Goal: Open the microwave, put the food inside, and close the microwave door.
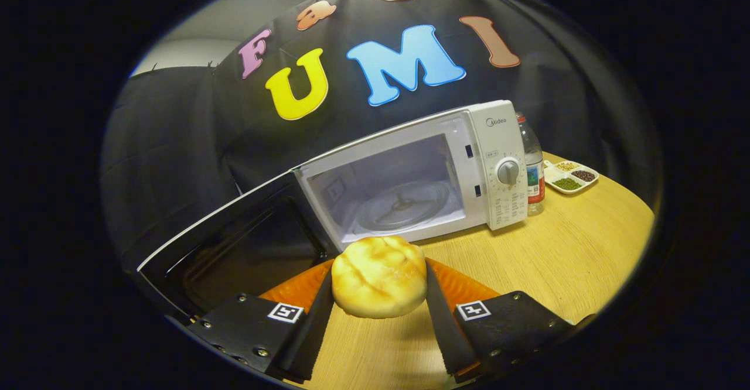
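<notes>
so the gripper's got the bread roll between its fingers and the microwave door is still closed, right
Not quite. The gripper does hold the bread roll between its fingers, but the microwave is already open: its door is swung out to the side, and the glass turntable inside the cavity is visible. The gripper view shows this.

Microwave point(410, 167) cavity gapes ahead; door point(234, 243) flanks it.

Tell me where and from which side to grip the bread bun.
Grip the bread bun across its widest middle, one finger on each rounded flank, coming in level from the front. The tool already holds it so, shut on its sides; its domed top offers no flat hold.
</notes>
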`<state>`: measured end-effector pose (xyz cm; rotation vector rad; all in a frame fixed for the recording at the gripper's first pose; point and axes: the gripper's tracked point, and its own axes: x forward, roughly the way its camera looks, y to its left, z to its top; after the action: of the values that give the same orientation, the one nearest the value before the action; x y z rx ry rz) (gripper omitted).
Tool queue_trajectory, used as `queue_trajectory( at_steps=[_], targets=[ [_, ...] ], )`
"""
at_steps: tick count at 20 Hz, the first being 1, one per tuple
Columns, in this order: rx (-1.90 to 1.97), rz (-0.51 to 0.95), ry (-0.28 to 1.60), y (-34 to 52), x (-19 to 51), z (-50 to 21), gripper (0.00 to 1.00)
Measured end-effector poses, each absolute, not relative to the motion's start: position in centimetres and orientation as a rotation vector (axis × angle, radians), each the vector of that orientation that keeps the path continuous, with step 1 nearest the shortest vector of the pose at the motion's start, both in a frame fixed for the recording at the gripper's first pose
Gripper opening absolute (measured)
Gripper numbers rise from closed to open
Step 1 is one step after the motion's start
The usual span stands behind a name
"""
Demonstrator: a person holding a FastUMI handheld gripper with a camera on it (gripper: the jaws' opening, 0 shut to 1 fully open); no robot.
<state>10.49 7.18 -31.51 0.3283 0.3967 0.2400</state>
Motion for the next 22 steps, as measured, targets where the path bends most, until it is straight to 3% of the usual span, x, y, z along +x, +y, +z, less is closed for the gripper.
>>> queue_trajectory(
  at_steps=[15, 22],
  targets=[
    [0.51, 0.153, 0.391, 11.1, 28.4, -35.7, 0.8],
    [0.576, 0.1, 0.364, 11.9, 32.0, -38.0, 0.8]
  ],
)
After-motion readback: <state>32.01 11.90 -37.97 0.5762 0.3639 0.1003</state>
